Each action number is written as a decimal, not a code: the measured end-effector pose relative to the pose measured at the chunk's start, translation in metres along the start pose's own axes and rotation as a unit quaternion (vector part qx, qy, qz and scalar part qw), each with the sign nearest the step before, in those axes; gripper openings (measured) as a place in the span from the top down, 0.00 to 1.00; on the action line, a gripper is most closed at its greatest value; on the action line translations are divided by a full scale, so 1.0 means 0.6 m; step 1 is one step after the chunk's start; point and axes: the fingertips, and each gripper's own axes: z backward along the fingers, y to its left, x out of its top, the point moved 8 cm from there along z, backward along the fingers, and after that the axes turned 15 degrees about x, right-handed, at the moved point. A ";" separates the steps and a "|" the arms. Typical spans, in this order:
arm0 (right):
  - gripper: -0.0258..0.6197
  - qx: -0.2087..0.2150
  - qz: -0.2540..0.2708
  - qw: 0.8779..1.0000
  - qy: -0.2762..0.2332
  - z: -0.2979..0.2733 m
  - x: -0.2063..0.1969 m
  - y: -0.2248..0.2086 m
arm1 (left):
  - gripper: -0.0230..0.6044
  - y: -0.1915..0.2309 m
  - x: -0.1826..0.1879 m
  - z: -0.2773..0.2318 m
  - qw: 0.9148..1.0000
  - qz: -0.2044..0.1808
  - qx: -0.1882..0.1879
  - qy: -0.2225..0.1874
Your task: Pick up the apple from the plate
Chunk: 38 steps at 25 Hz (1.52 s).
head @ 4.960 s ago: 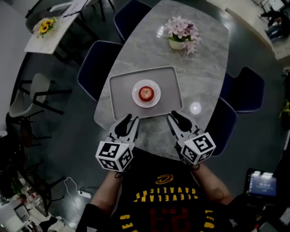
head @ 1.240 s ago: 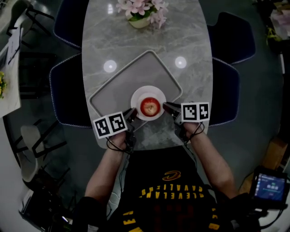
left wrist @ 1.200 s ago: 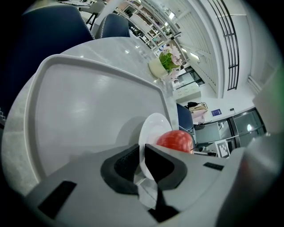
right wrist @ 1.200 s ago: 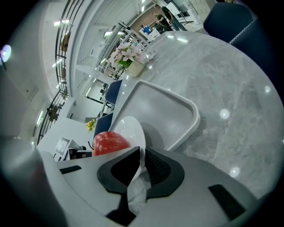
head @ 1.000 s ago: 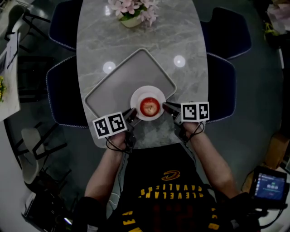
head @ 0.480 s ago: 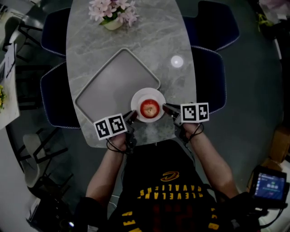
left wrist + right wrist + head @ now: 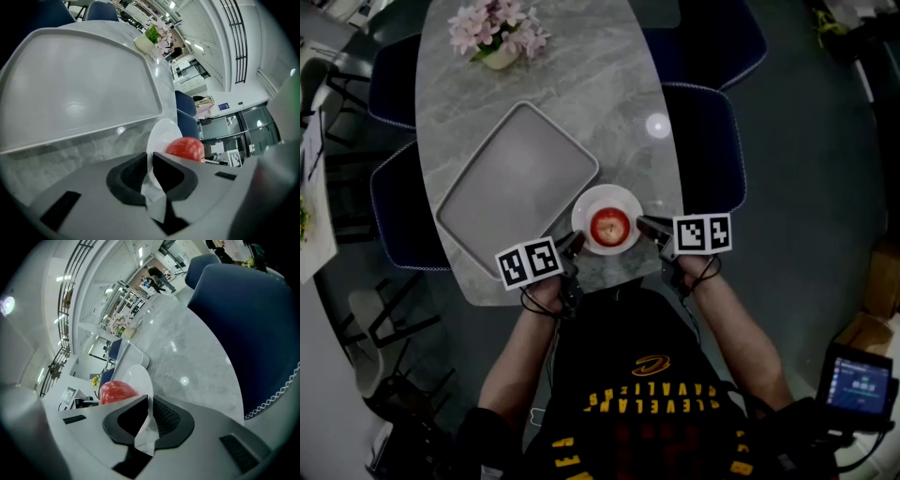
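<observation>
A red apple (image 7: 609, 225) sits in the middle of a small white plate (image 7: 606, 197). The plate is over the marble table (image 7: 581, 84), just off the right corner of the grey tray (image 7: 516, 178). My left gripper (image 7: 574, 243) is shut on the plate's near-left rim, and my right gripper (image 7: 643, 223) is shut on its right rim. In the left gripper view the plate (image 7: 161, 136) runs edge-on between the jaws with the apple (image 7: 185, 147) behind. In the right gripper view the plate (image 7: 138, 377) and the apple (image 7: 116, 392) show the same way.
A pot of pink flowers (image 7: 495, 36) stands at the table's far end. Blue chairs (image 7: 705, 141) stand on the right side and others (image 7: 398, 211) on the left. The table's near edge lies just under my grippers. The tray holds nothing.
The plate with the apple, held by both grippers, has come off the tray and now sits to the right of the tray's corner. The jaws stay shut on its rim.
</observation>
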 end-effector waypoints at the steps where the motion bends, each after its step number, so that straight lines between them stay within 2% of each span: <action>1: 0.89 -0.001 -0.002 1.000 -0.003 0.004 -0.002 -0.004 | 0.90 -0.003 -0.002 -0.004 1.000 -0.002 -0.001 0.003; 15: 0.89 -0.025 -0.035 0.999 -0.021 0.038 -0.032 -0.053 | 0.90 -0.018 -0.030 -0.056 0.999 -0.005 0.001 0.046; 20: 0.89 -0.020 -0.045 0.998 -0.031 0.027 -0.030 -0.053 | 0.90 -0.013 -0.017 -0.054 0.999 -0.008 0.005 0.046; 38: 0.89 -0.032 -0.055 0.997 -0.036 0.030 -0.049 -0.084 | 0.90 -0.013 -0.030 -0.083 0.999 -0.019 0.016 0.043</action>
